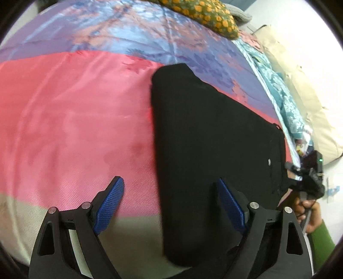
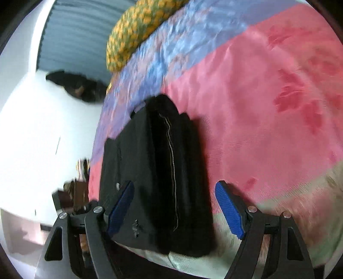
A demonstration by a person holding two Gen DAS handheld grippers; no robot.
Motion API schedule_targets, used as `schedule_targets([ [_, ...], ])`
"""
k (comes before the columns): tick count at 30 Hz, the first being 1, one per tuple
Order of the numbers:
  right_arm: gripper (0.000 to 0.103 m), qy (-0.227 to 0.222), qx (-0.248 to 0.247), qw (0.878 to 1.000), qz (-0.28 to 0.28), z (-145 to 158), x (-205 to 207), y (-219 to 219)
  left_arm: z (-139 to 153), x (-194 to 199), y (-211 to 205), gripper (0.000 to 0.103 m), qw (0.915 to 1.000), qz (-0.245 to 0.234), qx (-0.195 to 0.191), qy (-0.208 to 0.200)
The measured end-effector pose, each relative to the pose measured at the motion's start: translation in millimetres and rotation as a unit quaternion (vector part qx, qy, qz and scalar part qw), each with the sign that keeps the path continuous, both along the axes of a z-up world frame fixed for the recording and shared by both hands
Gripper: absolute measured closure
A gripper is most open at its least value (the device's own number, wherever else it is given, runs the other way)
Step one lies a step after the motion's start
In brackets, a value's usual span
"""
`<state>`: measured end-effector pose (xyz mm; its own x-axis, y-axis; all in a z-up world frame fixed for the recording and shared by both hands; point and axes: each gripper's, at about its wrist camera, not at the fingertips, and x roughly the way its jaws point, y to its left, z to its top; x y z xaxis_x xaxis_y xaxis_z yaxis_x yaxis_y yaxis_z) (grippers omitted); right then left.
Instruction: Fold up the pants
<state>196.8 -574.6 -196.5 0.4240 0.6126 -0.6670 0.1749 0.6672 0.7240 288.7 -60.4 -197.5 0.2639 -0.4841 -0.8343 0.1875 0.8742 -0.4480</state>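
A: How do the tools sit?
B: The left hand-held gripper (image 1: 170,202) is spread wide over the bed (image 1: 64,120), gripping nothing. The right hand-held gripper (image 2: 174,206) is spread too, straddling the pants (image 2: 158,176).
A: And around them?
B: Black pants folded on the pink bedspread; a yellow-flowered pillow (image 1: 205,12) at twelve o'clock.

Left black tongs with blue textured pads (image 1: 170,206): jaws spread wide, empty. Right black tongs with blue textured pads (image 2: 174,207): jaws spread wide, empty. Right hand (image 1: 308,216) grips handle, green sleeve.
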Motion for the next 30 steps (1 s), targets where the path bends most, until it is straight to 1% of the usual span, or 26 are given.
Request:
schedule_targets([
  [2,0.024,0.01,0.006,1.0,0.016,-9.8,8.6,5.2,-7.4,8.2,-5.7,0.023,0.9996,-0.006,-0.023,0.015],
  [3,0.024,0.011,0.026,0.999,0.02,-15.4,11.5,8.2,-9.9,10.8,-7.7,0.029,0.999,-0.008,-0.037,0.021],
  [4,0.03,0.009,0.042,0.999,0.024,-18.6,12.7,9.8,-12.6,12.0,-10.7,0.044,0.9978,-0.013,-0.057,0.029],
  [5,0.031,0.007,0.059,0.998,0.033,-20.6,14.4,12.8,-13.0,12.7,-15.1,0.048,0.9965,-0.018,-0.074,0.035],
  [6,0.037,0.005,0.049,0.998,0.043,-20.0,15.4,18.2,-12.4,10.6,-16.7,0.058,0.9969,-0.015,-0.072,0.029],
  [7,0.048,0.001,0.036,0.998,0.053,-18.0,15.2,23.2,-10.4,8.0,-19.2,0.071,0.9974,-0.02,-0.067,0.017],
  [9,0.058,-0.017,0.026,0.997,0.065,-9.0,13.9,28.2,-1.7,3.1,-21.6,0.08,0.9975,-0.028,-0.065,0.0],
  [10,0.063,-0.027,0.022,0.997,0.068,-2.0,12.5,30.0,6.7,0.7,-22.9,0.082,0.9973,-0.032,-0.066,-0.008],
  [12,0.067,-0.047,0.014,0.996,0.075,13.5,12.4,33.8,27.0,-0.8,-26.3,0.083,0.9968,-0.041,-0.063,-0.027],
  [13,0.071,-0.054,0.015,0.995,0.077,20.8,13.9,35.2,34.0,0.8,-27.6,0.083,0.9964,-0.045,-0.064,-0.033],
  [15,0.072,-0.074,0.026,0.993,0.083,38.7,23.2,41.7,51.7,8.2,-26.8,0.083,0.9951,-0.05,-0.071,-0.048],
  [17,0.072,-0.099,0.024,0.99,0.094,61.6,42.0,53.6,71.0,23.0,-22.5,0.083,0.9939,-0.046,-0.075,-0.066],
  [20,0.072,-0.128,0.027,0.986,0.099,85.2,76.7,65.3,98.8,59.3,-12.7,0.083,0.992,-0.033,-0.075,-0.096],
  [23,0.072,-0.157,0.023,0.983,0.092,106.1,126.7,71.7,127.2,108.3,-7.5,0.083,0.9886,-0.018,-0.064,-0.135],
  [24,0.072,-0.165,0.025,0.982,0.086,111.1,144.9,73.2,129.5,118.1,-7.6,0.082,0.988,-0.015,-0.06,-0.141],
  [25,0.071,-0.169,0.023,0.982,0.078,113.3,164.5,76.0,130.4,134.4,-6.8,0.077,0.9878,-0.005,-0.05,-0.148],
  [26,0.07,-0.169,0.016,0.983,0.069,113.7,178.2,77.7,124.6,148.4,-6.0,0.073,0.9884,0.007,-0.034,-0.148],
  [27,0.061,-0.164,0.001,0.985,0.056,111.2,193.4,78.2,112.5,161.9,-2.1,0.057,0.9889,0.029,-0.003,-0.146],
  [28,0.05,-0.15,-0.02,0.988,0.041,103.5,203.8,76.9,101.0,170.9,0.0,0.037,0.9886,0.047,0.027,-0.141],
  [29,0.045,-0.121,-0.049,0.991,0.028,89.1,214.5,74.6,86.5,177.0,3.8,0.033,0.987,0.067,0.06,-0.133],
  [30,0.043,-0.095,-0.077,0.992,0.021,76.6,217.3,69.4,67.8,178.3,7.9,0.035,0.9839,0.087,0.099,-0.121],
])
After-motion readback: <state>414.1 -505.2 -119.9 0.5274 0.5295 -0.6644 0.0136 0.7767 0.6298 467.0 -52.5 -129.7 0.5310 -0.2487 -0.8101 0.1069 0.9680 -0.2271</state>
